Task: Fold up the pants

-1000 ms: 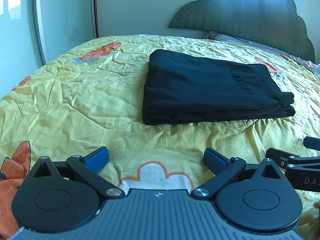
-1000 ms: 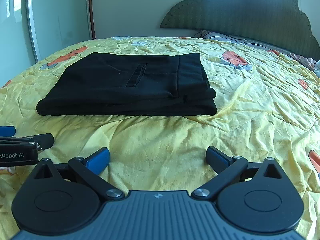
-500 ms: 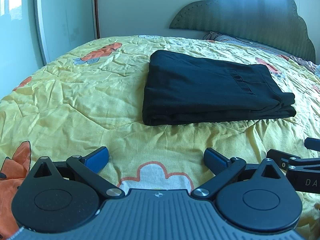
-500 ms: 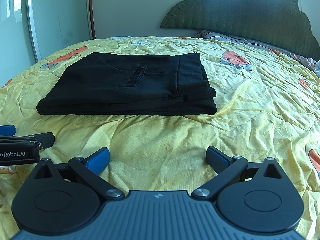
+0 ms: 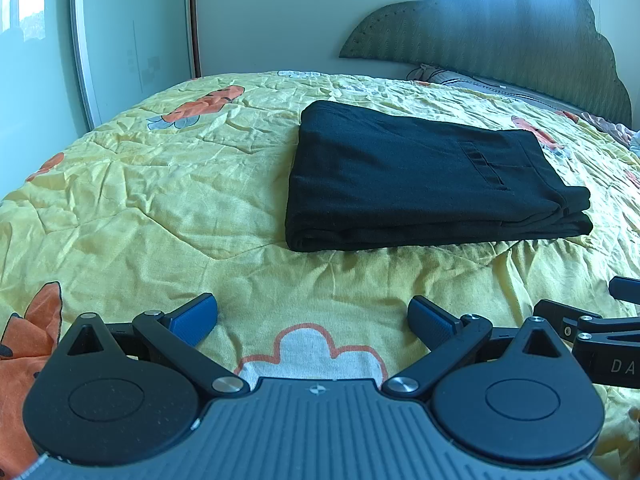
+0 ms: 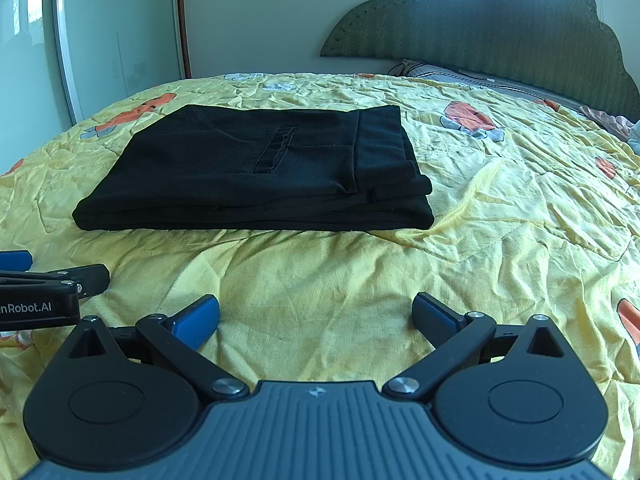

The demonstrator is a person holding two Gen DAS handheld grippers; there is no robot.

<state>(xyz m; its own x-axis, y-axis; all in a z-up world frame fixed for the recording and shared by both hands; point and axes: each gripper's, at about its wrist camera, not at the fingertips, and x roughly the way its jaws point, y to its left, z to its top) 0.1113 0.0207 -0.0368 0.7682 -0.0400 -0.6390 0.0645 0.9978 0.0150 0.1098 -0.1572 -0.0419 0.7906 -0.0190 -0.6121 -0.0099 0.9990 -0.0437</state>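
Note:
Black pants (image 5: 424, 176) lie folded into a flat rectangle on the yellow bedspread (image 5: 160, 200), with a pocket slit on top. They also show in the right wrist view (image 6: 264, 168). My left gripper (image 5: 312, 316) is open and empty, low over the bedspread, well short of the pants' near edge. My right gripper (image 6: 316, 316) is open and empty, also short of the pants. Each gripper shows at the edge of the other's view: the right one (image 5: 600, 320), the left one (image 6: 44, 284).
A green scalloped headboard (image 5: 500, 44) stands at the far end, with pillows (image 6: 440, 74) below it. A glass door and white wall (image 5: 132, 40) lie to the left. The bedspread is wrinkled, with orange and white cartoon prints (image 5: 312, 352).
Both grippers have tilted or lifted slightly, so the pants sit a little lower in view. The pants have not moved and both grippers stay open.

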